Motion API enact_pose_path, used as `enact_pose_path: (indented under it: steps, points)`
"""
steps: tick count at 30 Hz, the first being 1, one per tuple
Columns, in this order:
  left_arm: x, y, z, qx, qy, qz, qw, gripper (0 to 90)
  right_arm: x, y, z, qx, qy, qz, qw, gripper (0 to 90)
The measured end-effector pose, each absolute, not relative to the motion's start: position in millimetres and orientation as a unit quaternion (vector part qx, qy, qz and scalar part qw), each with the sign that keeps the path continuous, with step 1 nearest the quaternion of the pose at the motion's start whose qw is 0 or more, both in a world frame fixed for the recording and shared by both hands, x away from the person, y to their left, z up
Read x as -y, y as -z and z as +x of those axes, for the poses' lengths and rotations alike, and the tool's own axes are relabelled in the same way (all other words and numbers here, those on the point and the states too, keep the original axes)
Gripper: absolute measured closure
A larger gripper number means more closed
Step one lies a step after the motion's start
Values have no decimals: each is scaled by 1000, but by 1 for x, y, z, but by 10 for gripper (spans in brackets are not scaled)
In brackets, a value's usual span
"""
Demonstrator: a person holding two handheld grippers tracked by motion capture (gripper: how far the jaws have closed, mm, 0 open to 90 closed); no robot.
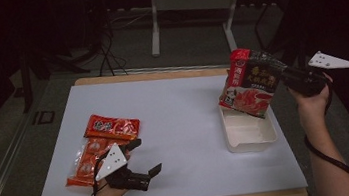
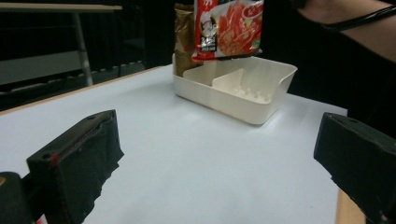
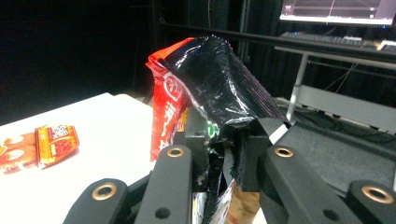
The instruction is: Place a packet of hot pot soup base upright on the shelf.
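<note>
Right claw (image 1: 285, 77) pinches red-black packet (image 1: 251, 84) above white tray (image 1: 248, 131); left claw (image 1: 145, 157) wide, empty

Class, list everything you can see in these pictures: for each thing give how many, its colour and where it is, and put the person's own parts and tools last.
table: one, white top with a wooden edge, centre of the high view.
tray: one, cream, divided into compartments, on the table's right side.
large packet: one, red and black, held in the air above the tray's far end.
snack packets: two, red and orange, lying together on the table's left side.
desk frame: one, pale grey, on the floor beyond the table.
left gripper: one, black, jaws open and empty, low over the table beside the snack packets.
right gripper: one, black, jaws clamped on the large packet's edge.
forearms: two, entering from the bottom.
</note>
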State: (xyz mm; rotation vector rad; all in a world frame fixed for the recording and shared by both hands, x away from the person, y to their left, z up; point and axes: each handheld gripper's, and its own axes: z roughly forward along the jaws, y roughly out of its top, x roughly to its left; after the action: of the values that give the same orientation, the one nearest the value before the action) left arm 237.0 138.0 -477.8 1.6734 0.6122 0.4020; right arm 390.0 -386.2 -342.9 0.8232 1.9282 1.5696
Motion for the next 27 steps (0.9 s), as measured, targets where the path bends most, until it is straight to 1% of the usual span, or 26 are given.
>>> enact_pose_path:
  steps: [8,15,22,27]
  points:
    - [-138,482,236,-268,-169,726,610,13,394,356,402,-721,-552,313,279,785]
    - [-139,482,235,-270,-173,724,610,13,395,366,412,-726,-552,303,277,784]
    - [-141,483,234,-273,-173,721,613,13,387,374,421,-736,-544,295,273,783]
    - [-143,483,234,-277,-171,719,613,13,389,377,422,-736,-548,291,273,782]
